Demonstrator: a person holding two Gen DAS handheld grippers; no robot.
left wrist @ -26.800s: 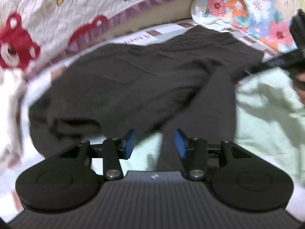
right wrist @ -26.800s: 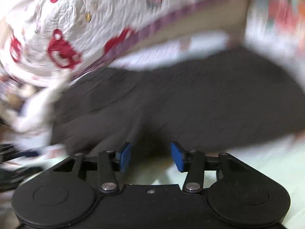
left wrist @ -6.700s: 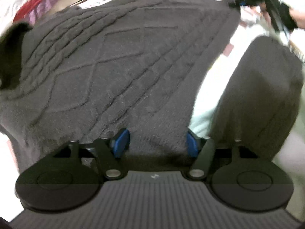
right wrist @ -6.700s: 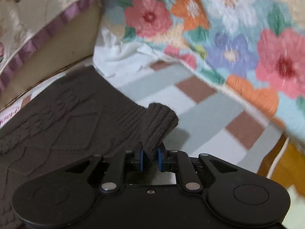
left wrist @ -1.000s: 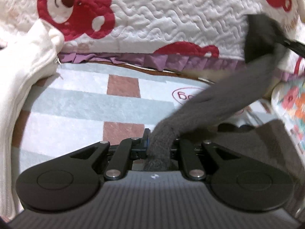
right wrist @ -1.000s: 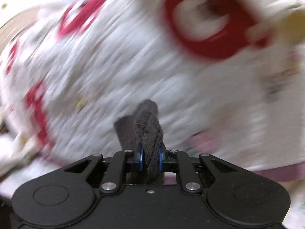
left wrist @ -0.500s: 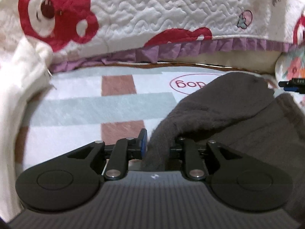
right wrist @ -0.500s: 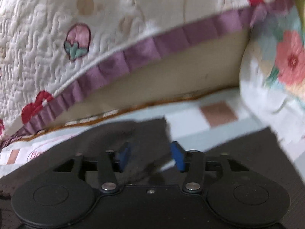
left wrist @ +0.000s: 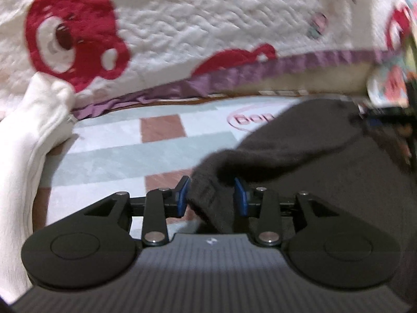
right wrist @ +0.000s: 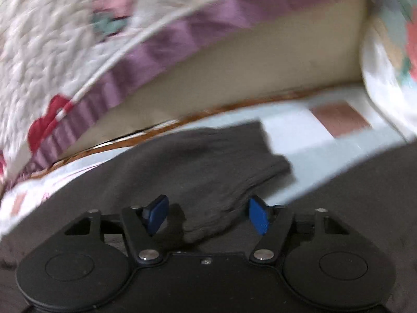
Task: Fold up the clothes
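The left gripper [left wrist: 211,196] is standing open, its blue pads [left wrist: 182,195] apart, and a fold of the dark sweater [left wrist: 299,151] is lying between them. The cloth is touching or nearly touching the left pad, but whether it is touching the right pad I cannot tell. From the pads the sweater is spreading forward and to the right, over a checked sheet [left wrist: 161,140]. Left of the fingers a white garment [left wrist: 31,135] is lying in a heap. Beyond the fingers a quilt [left wrist: 156,26] with red bears and a purple frill is hanging.

The right gripper [right wrist: 207,215] is also open, wider, and it is holding nothing. Its pads [right wrist: 258,219] are hovering over the sweater [right wrist: 198,172], and a ribbed end of it, perhaps a sleeve, is lying between them and ahead of them, slightly to the right. This end is resting partly on the sweater's body and partly on the sheet [right wrist: 292,130]. Beyond the fingers the quilt's frill [right wrist: 182,31] is showing, and far to the right of them a flowered cloth [right wrist: 391,52]. The right view is blurred.
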